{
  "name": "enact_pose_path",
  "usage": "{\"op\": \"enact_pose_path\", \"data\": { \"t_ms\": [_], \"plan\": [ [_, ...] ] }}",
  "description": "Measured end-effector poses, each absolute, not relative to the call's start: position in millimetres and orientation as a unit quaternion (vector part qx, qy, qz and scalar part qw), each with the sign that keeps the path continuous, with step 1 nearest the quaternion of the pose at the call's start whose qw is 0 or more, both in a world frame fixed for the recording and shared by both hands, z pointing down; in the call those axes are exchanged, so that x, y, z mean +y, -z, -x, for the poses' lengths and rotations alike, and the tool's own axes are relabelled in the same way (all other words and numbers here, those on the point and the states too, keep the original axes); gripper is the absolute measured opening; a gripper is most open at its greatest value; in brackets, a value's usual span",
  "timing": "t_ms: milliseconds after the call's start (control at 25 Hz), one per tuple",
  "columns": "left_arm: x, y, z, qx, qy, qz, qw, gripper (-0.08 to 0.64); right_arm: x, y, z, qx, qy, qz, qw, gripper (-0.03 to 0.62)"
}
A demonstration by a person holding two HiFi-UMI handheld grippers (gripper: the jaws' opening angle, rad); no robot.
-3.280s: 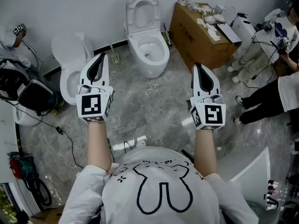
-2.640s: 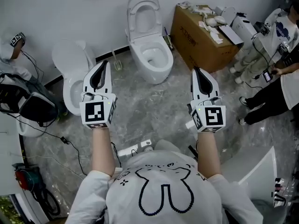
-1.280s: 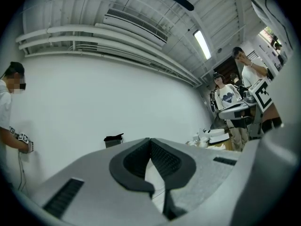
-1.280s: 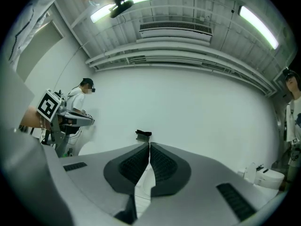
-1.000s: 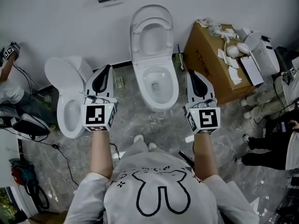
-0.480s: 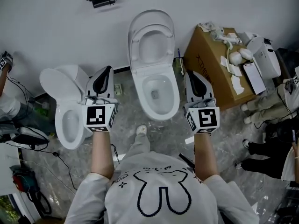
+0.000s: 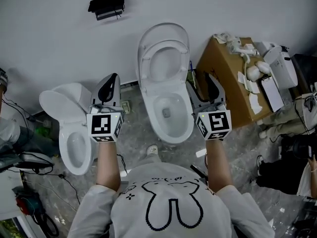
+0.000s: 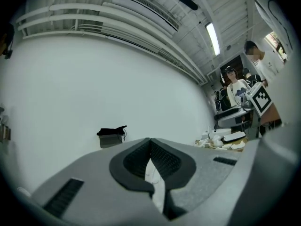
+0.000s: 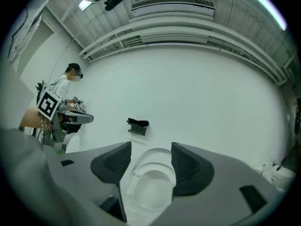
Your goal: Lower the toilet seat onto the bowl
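Toilet seat (image 9: 154,166) upright, lower part hidden behind right gripper (image 9: 150,147), fingers opening.

A second toilet (image 7: 74,145) with its lid raised is seen on the grey marbled floor (image 7: 133,128) toward its left edge, close to the white wall (image 7: 49,38). A black box (image 7: 107,5) is mounted on that wall. A cardboard box (image 7: 225,83) is set toward the floor's right edge, and white parts (image 7: 255,71) are piled on its top. Black cables (image 7: 29,158) are strewn along the floor's left edge.
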State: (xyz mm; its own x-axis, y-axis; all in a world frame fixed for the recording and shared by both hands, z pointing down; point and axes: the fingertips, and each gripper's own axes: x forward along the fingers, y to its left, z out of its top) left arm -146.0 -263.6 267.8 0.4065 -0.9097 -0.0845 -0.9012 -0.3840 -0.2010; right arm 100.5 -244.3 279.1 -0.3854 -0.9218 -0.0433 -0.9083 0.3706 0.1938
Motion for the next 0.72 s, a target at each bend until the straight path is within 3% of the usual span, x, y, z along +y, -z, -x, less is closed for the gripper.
{"op": "enact_pose_path", "data": {
  "t_ms": [720],
  "plan": [
    [-374,-306,159,0.527,0.046,0.845,0.074,0.009,-384,-322,-86,-0.83,0.089,-0.538,0.112,0.284]
  ]
}}
